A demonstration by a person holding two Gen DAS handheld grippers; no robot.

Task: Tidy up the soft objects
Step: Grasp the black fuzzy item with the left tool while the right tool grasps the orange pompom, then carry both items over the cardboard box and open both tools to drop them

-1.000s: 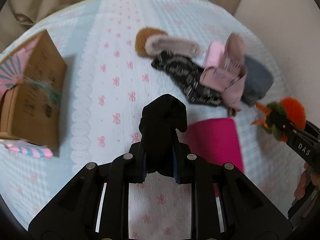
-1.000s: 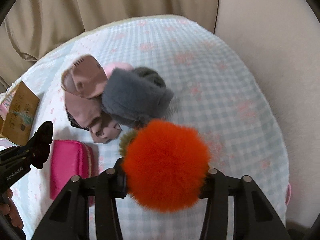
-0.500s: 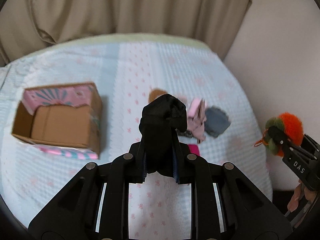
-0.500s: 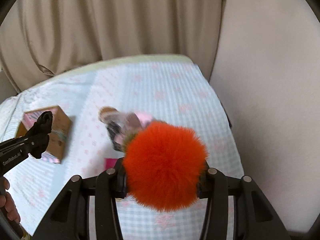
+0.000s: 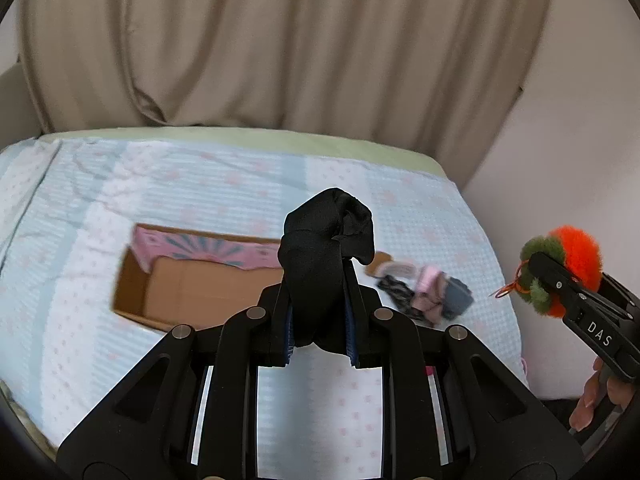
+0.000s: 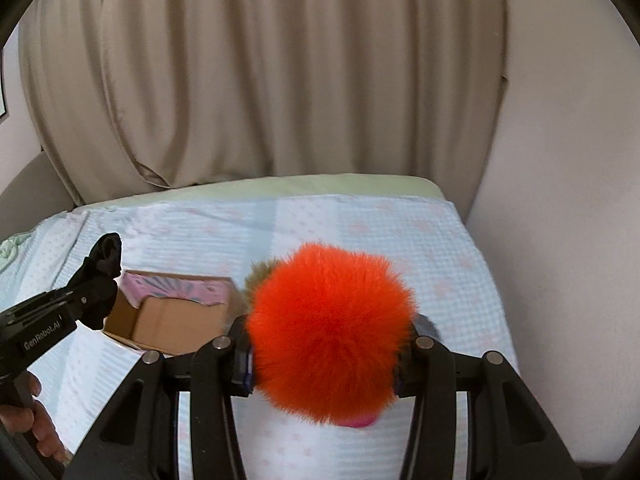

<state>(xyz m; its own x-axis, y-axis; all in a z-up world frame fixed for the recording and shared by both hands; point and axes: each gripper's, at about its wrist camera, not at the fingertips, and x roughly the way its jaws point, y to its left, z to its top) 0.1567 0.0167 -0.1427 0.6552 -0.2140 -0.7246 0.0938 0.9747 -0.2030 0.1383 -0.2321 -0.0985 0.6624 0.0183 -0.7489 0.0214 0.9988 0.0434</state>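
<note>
The left gripper is squeezed tight on a black sock. The sock sticks up out of the two fingers like a bunched lump, so it cannot slip out while it is in the air. The right gripper is closed on an orange fluffy ball, and its soft fur puffs out over both fingers. A bit of green fluff is joined to the ball, with a small orange ring — seen from the left camera.

Both grippers are high above the bed, each with one soft thing. I think the things are held up like this so they can go over the side of the box and drop in.

The open cardboard box lies ahead of the left gripper and a little to its left, down on the bed cover. Its pink flap stands up at the far side. The box looks empty inside, as far as I can see.

More soft things wait in a small pile ahead and to the right of the left gripper — a pink one, a grey one, a dark patterned one. They look blurry.

Nothing lies between the left gripper and the box. The orange ball hides much of the right camera's view, so the person may not see well where it goes. A curtain hangs behind the bed.
</note>
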